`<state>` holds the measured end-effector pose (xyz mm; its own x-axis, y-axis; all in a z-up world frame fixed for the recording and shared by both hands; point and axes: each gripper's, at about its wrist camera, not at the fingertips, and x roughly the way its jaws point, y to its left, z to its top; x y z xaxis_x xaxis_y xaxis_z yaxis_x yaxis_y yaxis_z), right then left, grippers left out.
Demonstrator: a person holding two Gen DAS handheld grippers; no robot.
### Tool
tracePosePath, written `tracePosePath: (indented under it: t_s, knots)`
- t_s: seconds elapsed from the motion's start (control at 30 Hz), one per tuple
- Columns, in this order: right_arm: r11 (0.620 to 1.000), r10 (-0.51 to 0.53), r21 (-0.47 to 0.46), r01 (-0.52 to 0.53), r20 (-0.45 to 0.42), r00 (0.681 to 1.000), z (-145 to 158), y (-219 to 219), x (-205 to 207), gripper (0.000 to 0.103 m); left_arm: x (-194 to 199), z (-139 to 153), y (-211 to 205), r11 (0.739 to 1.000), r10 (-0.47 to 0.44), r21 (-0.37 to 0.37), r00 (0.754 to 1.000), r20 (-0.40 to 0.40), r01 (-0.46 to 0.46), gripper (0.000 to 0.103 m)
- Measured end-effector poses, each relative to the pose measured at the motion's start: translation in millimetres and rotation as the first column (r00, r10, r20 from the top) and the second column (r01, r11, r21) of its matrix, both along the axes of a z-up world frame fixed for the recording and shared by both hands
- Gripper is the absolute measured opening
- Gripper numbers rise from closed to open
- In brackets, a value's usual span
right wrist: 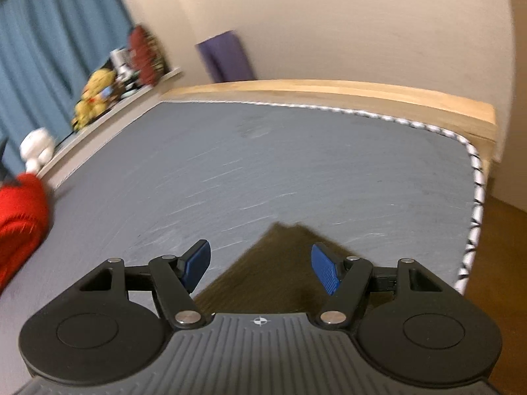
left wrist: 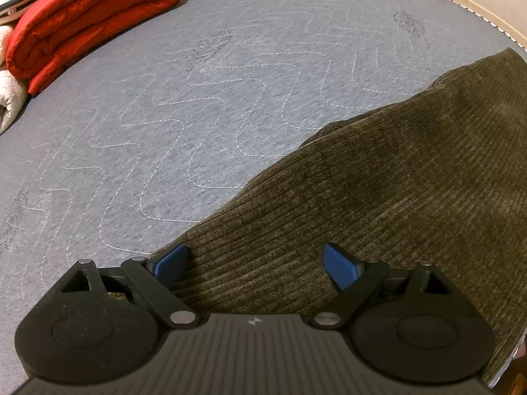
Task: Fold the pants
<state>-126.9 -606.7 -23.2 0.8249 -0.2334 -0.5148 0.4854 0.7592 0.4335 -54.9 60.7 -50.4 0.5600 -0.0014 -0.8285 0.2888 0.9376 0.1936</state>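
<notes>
Olive-brown corduroy pants [left wrist: 378,197] lie flat on the grey quilted mattress [left wrist: 197,115], running from the lower middle to the right edge in the left wrist view. My left gripper [left wrist: 255,265] is open just above the near end of the pants, its blue pads either side of the cloth. In the blurred right wrist view my right gripper [right wrist: 260,268] is open and empty, with a pointed end of the pants [right wrist: 280,263] showing between and below its pads.
A folded red quilt [left wrist: 92,16] and cream bedding [left wrist: 10,98] sit at the mattress's far left; the quilt also shows in the right wrist view [right wrist: 19,223]. A wooden bed frame [right wrist: 329,89] edges the mattress [right wrist: 296,164]. A shelf with plush toys [right wrist: 95,95] stands by blue curtains [right wrist: 49,39].
</notes>
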Motion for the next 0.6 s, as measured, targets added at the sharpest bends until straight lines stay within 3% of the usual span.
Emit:
tracePosePath:
  t_s: [0.1, 0.23, 0.37, 0.47, 0.6]
  knots:
    - [0.999, -0.015, 0.034, 0.016, -0.011, 1.000, -16.8, -24.6, -3.9, 0.070, 0.3, -0.5, -0.5, 1.000, -0.001, 0.002, 1.000, 0.000, 0.001, 0.094]
    - [1.000, -0.022, 0.008, 0.023, -0.042, 0.999, -38.7, -39.7, -3.3, 0.070, 1.4, -0.1, -0.8, 1.000, 0.005, 0.005, 1.000, -0.005, -0.005, 0.094]
    - [0.999, -0.050, 0.019, 0.050, -0.014, 0.999, -52.4, -57.1, -10.0, 0.070, 1.8, -0.9, -2.8, 1.000, -0.006, 0.021, 1.000, 0.000, 0.006, 0.094]
    - [0.996, -0.074, 0.046, 0.074, 0.006, 0.997, -62.8, -71.9, -22.8, 0.070, 3.3, -1.7, -1.5, 1.000, 0.008, 0.030, 1.000, 0.000, -0.008, 0.100]
    - [0.990, -0.113, 0.084, 0.114, -0.020, 0.993, -76.7, -89.0, -32.6, 0.070, 4.1, -2.2, -0.8, 0.999, 0.008, 0.032, 1.000, -0.002, -0.008, 0.100]
